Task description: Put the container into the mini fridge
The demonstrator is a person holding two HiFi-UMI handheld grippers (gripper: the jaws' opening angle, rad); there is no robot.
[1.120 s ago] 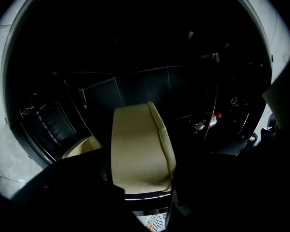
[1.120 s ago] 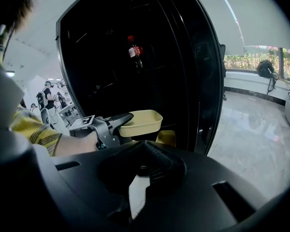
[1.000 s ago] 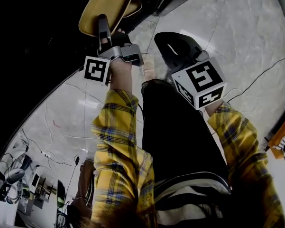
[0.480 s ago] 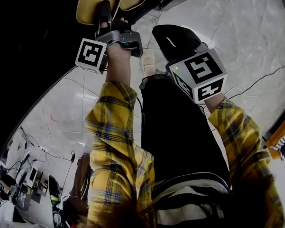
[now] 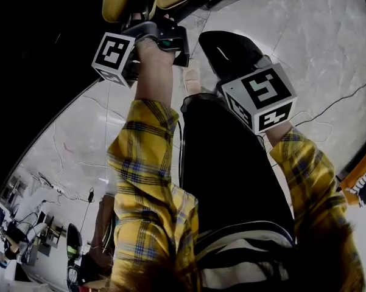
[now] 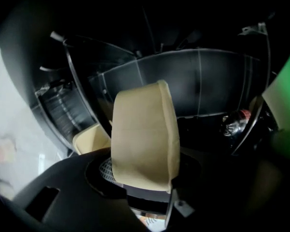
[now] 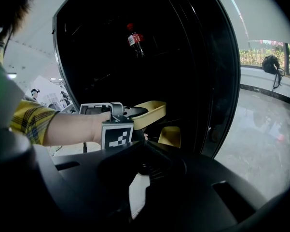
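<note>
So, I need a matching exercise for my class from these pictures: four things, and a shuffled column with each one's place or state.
Things
1. left gripper
2. right gripper
3. bottle
4. second yellow container

Places or states
A. high inside the mini fridge
B. holds nothing
C. shut on a yellow container
D. lower than the held one

Pairs: 1-C, 2-B, 3-A, 4-D

text: none readable | bottle [image 7: 135, 40] label: too small to read
</note>
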